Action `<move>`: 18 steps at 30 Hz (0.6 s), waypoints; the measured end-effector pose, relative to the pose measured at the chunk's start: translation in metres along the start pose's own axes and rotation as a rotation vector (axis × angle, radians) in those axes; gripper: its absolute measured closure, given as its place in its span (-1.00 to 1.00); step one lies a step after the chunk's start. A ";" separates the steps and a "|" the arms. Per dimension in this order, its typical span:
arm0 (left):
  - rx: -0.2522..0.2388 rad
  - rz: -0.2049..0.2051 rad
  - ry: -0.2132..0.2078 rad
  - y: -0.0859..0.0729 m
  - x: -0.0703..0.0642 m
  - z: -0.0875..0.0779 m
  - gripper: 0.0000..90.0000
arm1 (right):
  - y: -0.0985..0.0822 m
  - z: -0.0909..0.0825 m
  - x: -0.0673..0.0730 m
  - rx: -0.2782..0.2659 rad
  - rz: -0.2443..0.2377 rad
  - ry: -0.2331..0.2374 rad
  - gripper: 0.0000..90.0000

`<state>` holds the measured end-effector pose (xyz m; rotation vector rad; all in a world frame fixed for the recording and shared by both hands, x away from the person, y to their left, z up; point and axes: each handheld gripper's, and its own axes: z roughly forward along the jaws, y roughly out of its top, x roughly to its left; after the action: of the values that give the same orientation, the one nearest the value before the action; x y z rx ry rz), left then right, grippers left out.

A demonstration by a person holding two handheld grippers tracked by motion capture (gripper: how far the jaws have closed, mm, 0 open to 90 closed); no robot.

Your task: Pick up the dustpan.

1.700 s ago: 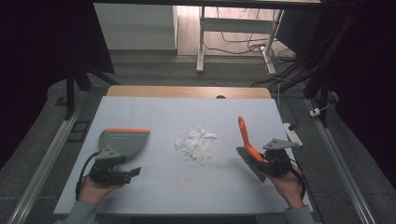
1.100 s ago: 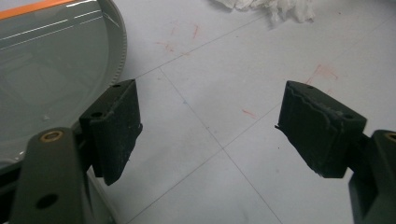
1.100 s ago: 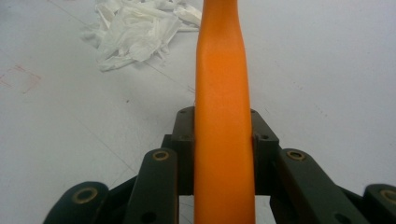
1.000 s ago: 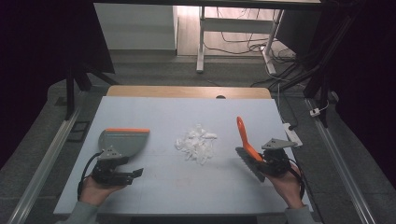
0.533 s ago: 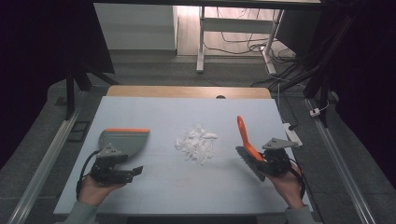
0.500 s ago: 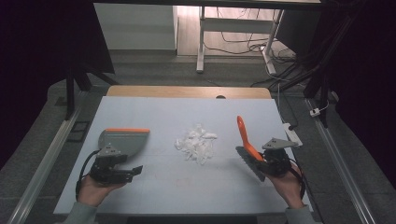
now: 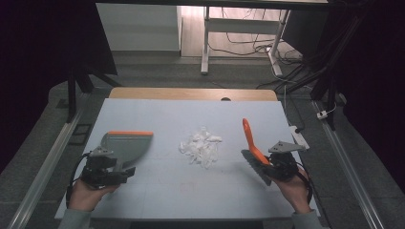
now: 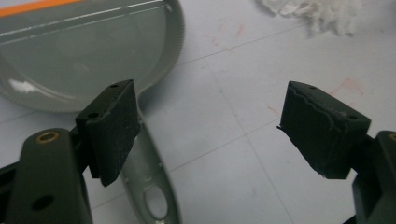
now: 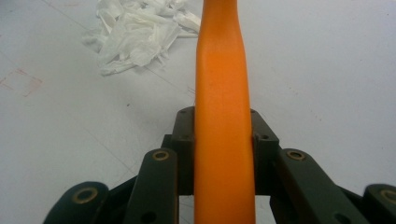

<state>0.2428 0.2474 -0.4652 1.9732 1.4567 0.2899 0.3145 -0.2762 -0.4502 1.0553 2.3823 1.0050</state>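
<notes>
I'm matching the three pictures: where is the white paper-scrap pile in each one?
High view: the paper-scrap pile lies mid-table.
Left gripper view: top right corner.
Right gripper view: upper left, beside the orange brush handle.
Shared landmark: the pale table.

- One tabletop (image 7: 157,114), pale and bare around the edges, carrying everything we count here.
- One heap of white paper scraps (image 7: 200,145), sitting mid-tabletop; that heap is our landmark, and its single pieces are too small to count.
- One grey dustpan (image 7: 125,145) with an orange lip, lying flat to the left of the heap.
- One brush (image 7: 252,145) with an orange handle, up at a tilt to the right of the heap.
- Two grippers: the left gripper (image 8: 208,126) by the dustpan's handle, left of the heap, and the right gripper (image 9: 223,140) right of the heap.
- Two hands, one behind each gripper.
</notes>
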 end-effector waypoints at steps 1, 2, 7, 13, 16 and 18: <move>0.000 0.000 0.000 0.000 0.000 0.000 -0.55 | 0.000 0.000 0.000 0.000 0.000 0.000 0.56; 0.004 -0.008 0.005 0.000 0.002 0.001 -0.55 | 0.000 0.000 0.000 0.000 0.001 0.001 0.56; 0.026 -0.052 0.044 -0.003 0.013 0.007 -0.55 | 0.000 -0.002 -0.001 -0.005 0.000 -0.002 0.56; 0.044 -0.101 0.062 -0.001 0.024 0.016 -0.56 | 0.000 -0.001 -0.001 -0.004 0.001 -0.005 0.56; 0.057 -0.132 0.064 0.001 0.030 0.024 -0.57 | 0.000 0.001 0.000 0.002 0.002 -0.003 0.56; 0.065 -0.147 0.070 0.002 0.033 0.029 -0.59 | 0.000 0.002 0.001 0.008 -0.001 0.002 0.56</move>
<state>0.2714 0.2660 -0.4928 1.9110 1.6655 0.2515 0.3151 -0.2745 -0.4516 1.0558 2.3907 0.9968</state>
